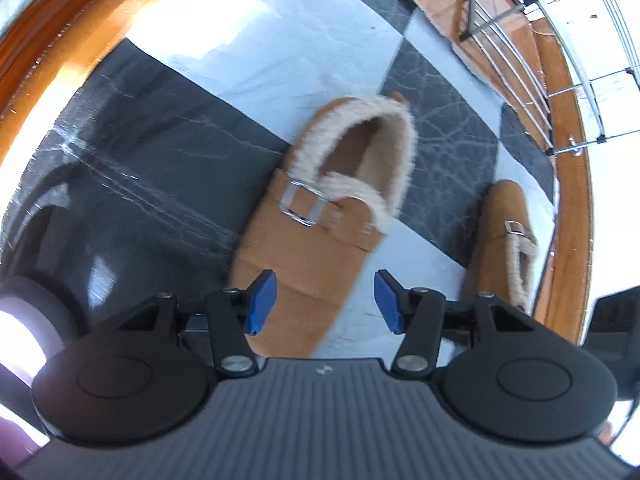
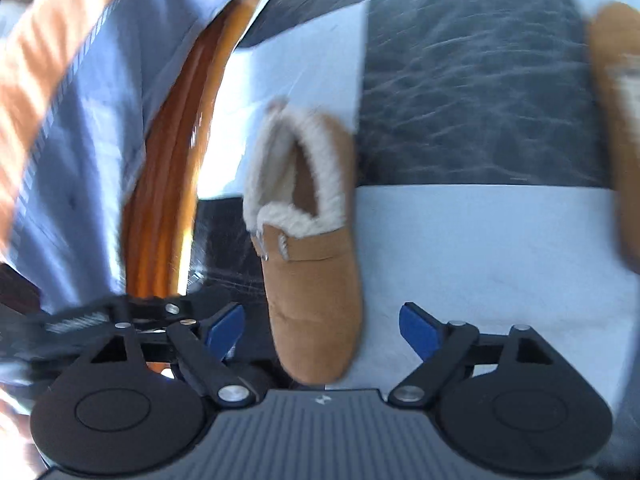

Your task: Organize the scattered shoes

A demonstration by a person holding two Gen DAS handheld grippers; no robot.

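A tan slipper with fleece lining and a metal buckle lies on the checkered mat, toe towards me. My left gripper hovers over its toe with the jaws apart. The left pad overlaps the toe, and mat shows between the toe and the right pad. A second tan slipper lies at the right near the mat's edge. In the right wrist view, a blurred tan slipper sits between the wide-open jaws of my right gripper, with a gap on both sides.
The black-and-white mat lies on a wooden floor. A metal shoe rack stands at the far right. A person's blue sleeve fills the left of the right wrist view. Another tan slipper shows at its right edge.
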